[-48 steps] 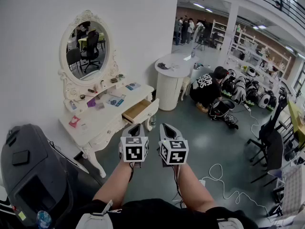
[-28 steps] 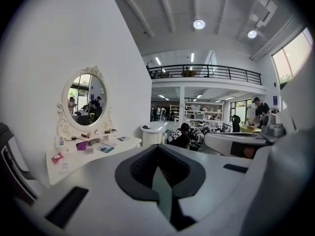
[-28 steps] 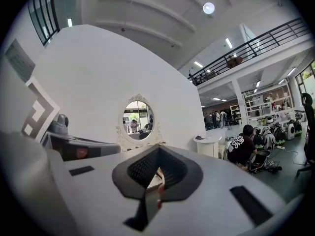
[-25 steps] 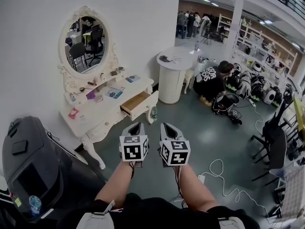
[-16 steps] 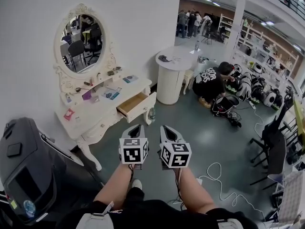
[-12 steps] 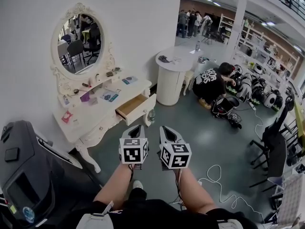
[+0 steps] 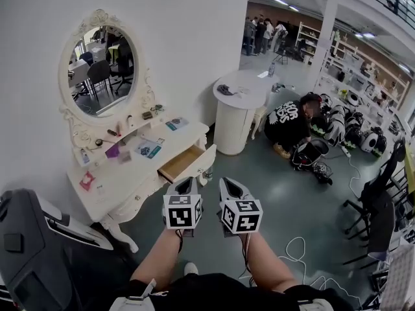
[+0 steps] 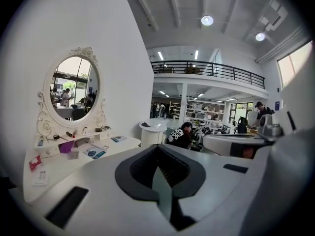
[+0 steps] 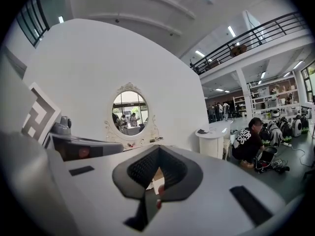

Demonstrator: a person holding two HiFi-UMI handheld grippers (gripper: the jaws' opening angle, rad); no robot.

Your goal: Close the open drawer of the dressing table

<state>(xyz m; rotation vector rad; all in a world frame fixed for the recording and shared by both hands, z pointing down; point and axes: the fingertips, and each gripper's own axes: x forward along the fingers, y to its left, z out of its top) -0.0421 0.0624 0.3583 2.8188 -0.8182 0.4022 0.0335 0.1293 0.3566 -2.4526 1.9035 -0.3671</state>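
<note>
A white dressing table point(image 7: 113, 185) with an oval mirror point(image 7: 97, 70) stands against the wall at the left of the head view. Its right-hand drawer point(image 7: 189, 162) is pulled out, showing a wooden inside. My left gripper point(image 7: 184, 185) and right gripper point(image 7: 228, 186) are side by side, just short of the drawer's front, both shut and holding nothing. In the left gripper view the left gripper point(image 8: 158, 150) points past the tabletop point(image 8: 59, 163). In the right gripper view the mirror point(image 9: 129, 113) shows beyond the right gripper point(image 9: 157, 152).
Small items lie on the tabletop. A round white pedestal table point(image 7: 238, 105) stands to the right of the dressing table, with a crouching person point(image 7: 290, 123) and bags beyond it. A large black case point(image 7: 32, 258) sits at the lower left. Cables point(image 7: 305, 251) and office chairs point(image 7: 382, 206) are on the right.
Both grippers have moved together towards the dressing table, still shut. The open drawer now sits closer to their tips, and the table looks nearer.
</note>
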